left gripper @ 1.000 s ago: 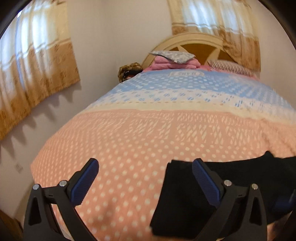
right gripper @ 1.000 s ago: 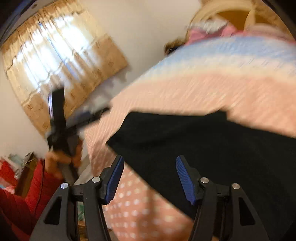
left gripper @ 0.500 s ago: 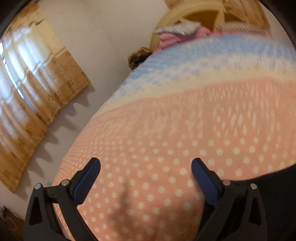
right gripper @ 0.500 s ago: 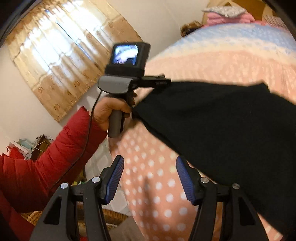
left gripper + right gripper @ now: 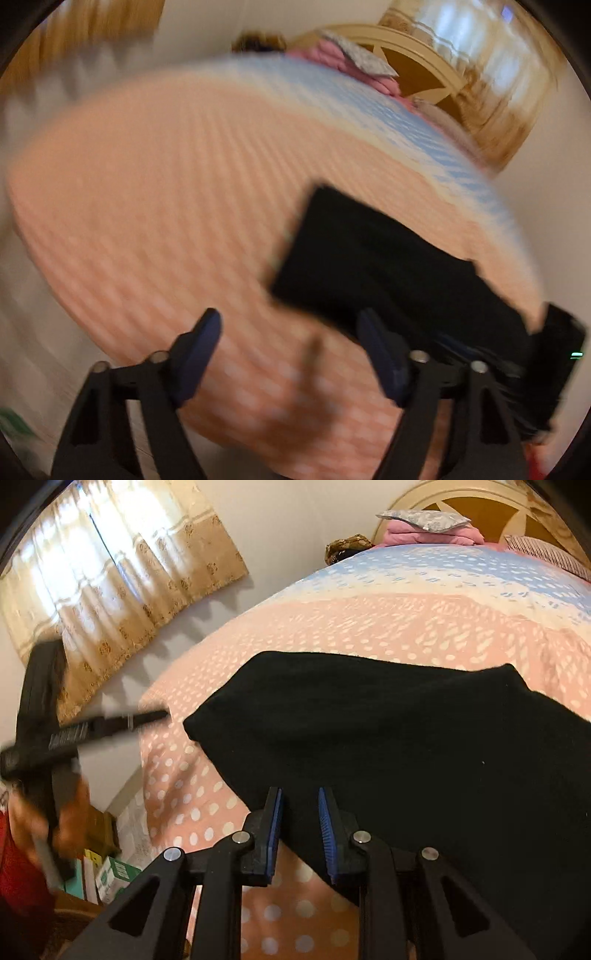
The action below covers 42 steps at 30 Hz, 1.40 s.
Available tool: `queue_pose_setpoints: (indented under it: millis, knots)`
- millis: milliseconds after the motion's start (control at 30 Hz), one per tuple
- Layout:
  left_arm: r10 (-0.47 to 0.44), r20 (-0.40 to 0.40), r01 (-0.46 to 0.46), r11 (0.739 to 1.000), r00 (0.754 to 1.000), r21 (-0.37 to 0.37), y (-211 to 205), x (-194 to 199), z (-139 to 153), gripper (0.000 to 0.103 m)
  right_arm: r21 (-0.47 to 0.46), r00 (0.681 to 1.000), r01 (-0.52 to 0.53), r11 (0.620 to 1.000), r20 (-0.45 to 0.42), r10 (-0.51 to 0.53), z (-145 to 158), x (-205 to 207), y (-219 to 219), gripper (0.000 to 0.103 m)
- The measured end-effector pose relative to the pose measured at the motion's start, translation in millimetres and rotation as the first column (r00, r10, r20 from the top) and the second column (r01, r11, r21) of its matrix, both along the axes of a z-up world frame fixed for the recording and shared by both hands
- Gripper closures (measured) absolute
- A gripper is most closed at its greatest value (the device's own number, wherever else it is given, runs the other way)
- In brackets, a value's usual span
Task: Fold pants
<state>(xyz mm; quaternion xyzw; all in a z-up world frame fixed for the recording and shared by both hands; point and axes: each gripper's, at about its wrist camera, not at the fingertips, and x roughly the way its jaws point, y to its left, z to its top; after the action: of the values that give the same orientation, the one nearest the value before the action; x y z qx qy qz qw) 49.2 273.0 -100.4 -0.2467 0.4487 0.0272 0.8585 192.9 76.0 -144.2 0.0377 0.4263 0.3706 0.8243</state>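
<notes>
The pants (image 5: 406, 746), black and already doubled into a thick rectangular panel, are laid flat on the bed (image 5: 369, 620), on the pink dotted part of the cover, with their near edge close to the near side of the bed. They appear to have been spread there so that the edges can be taken for a further fold.

The right tool (image 5: 300, 830) is seen at the near left edge of the pants. Its jaws are closing and a narrow gap is left between the blue pads; the hem of the cloth lies in or just under that gap, but firm pressure of the pads on it cannot be confirmed. The position is judged to be chosen so that this edge can be pinched and carried across.

The left tool (image 5: 288, 354) is shown in a heavily blurred view, well left of the pants' near left corner and over bare bedcover. Its jaws are also closing yet stand widely parted, and nothing is held between them. In the right wrist view it is seen at the left, gripped by a hand (image 5: 51, 830) with a red sleeve, apart from the cloth.

Pillows (image 5: 428, 526) are stacked at the far headboard, clear of the work.
</notes>
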Motion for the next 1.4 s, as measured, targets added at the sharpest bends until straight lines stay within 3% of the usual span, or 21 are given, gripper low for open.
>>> queue_pose_setpoints:
  millis: [67, 367, 467, 500, 533, 567, 700, 833, 900, 933, 967, 1033, 1067, 1100, 1167, 1233, 1300, 1400]
  knots:
    - [0.004, -0.002, -0.005, 0.997, 1.000, -0.078, -7, 0, -11, 0.028, 0.001, 1.000, 0.000, 1.000, -0.008, 0.000, 1, -1, -2, 0.081]
    - [0.022, 0.105, 0.003, 0.972, 0.994, -0.234, -11, 19, -8, 0.029, 0.022, 0.999, 0.024, 0.999, -0.029, -0.024, 0, 0, -5, 0.081]
    - [0.044, 0.117, -0.010, 0.960, 0.992, -0.281, -14, 28, -11, 0.044, 0.014, 1.000, 0.025, 1.000, -0.018, -0.025, 0, -2, -4, 0.081]
    - [0.060, 0.121, -0.024, 0.959, 0.991, -0.282, -14, 26, -12, 0.056, 0.012, 1.000, 0.024, 1.000, -0.015, -0.024, 0, -3, -4, 0.081]
    - [0.070, 0.133, -0.031, 0.961, 0.989, -0.275, -12, 26, -10, 0.066, 0.012, 1.000, 0.024, 1.000, -0.015, -0.024, 0, -3, -4, 0.081]
    - [0.068, 0.146, -0.028, 0.966, 0.987, -0.259, -12, 26, -8, 0.087, 0.013, 1.000, 0.024, 1.000, -0.015, -0.024, 0, -3, -4, 0.081]
    - [0.055, 0.196, -0.023, 0.987, 0.979, -0.162, -15, 28, 7, 0.091, 0.017, 1.000, 0.026, 0.999, -0.015, -0.026, 0, -3, -5, 0.081]
    - [-0.004, 0.239, -0.014, 0.997, 0.971, 0.076, -31, 36, 20, 0.091, 0.002, 1.000, 0.018, 1.000, 0.013, -0.018, 0, -8, -2, 0.081]
    - [0.000, 0.182, -0.028, 0.988, 0.983, 0.152, -29, 44, 9, 0.084, -0.007, 0.999, 0.019, 1.000, 0.027, -0.019, 0, -9, 0, 0.080]
    - [0.024, 0.141, -0.044, 0.989, 0.990, 0.140, -22, 46, -1, 0.082, -0.017, 0.999, 0.017, 1.000, 0.038, -0.017, 0, -11, 3, 0.077]
    - [0.043, 0.099, -0.051, 0.996, 0.994, 0.071, -11, 47, -12, 0.081, -0.023, 0.999, 0.010, 1.000, 0.048, -0.009, 0, -13, 4, 0.074]
    - [0.044, 0.117, -0.044, 0.999, 0.992, 0.000, -1, 40, -13, 0.078, -0.042, 0.997, -0.021, 0.999, 0.078, 0.024, 0, -18, 10, 0.059]
    - [0.033, 0.100, -0.034, 0.999, 0.994, 0.005, 2, 40, -10, 0.070, -0.070, 0.993, -0.039, 0.997, 0.109, 0.046, 1, -23, 15, 0.057]
    - [0.038, 0.085, -0.041, 0.999, 0.996, 0.034, 4, 39, -4, 0.045, -0.094, 0.990, -0.049, 0.994, 0.130, 0.061, 2, -27, 19, 0.053]
    - [0.101, 0.086, -0.111, 0.987, 0.991, 0.119, 13, 30, 9, 0.017, -0.136, 0.983, -0.070, 0.988, 0.160, 0.092, 4, -32, 26, 0.049]
    - [0.186, 0.132, -0.213, 0.949, 0.974, 0.232, 23, 18, 26, 0.018, -0.135, 0.983, -0.075, 0.988, 0.157, 0.096, 8, -33, 25, 0.048]
    - [0.206, 0.159, -0.244, 0.930, 0.965, 0.274, 26, 16, 35, 0.020, -0.051, 0.990, -0.082, 0.995, 0.112, 0.087, 15, -29, 16, 0.048]
    - [0.154, 0.217, -0.212, 0.937, 0.964, 0.278, 10, 21, 45, 0.020, 0.083, 0.995, -0.021, 0.996, 0.096, 0.013, 34, -18, -5, 0.048]
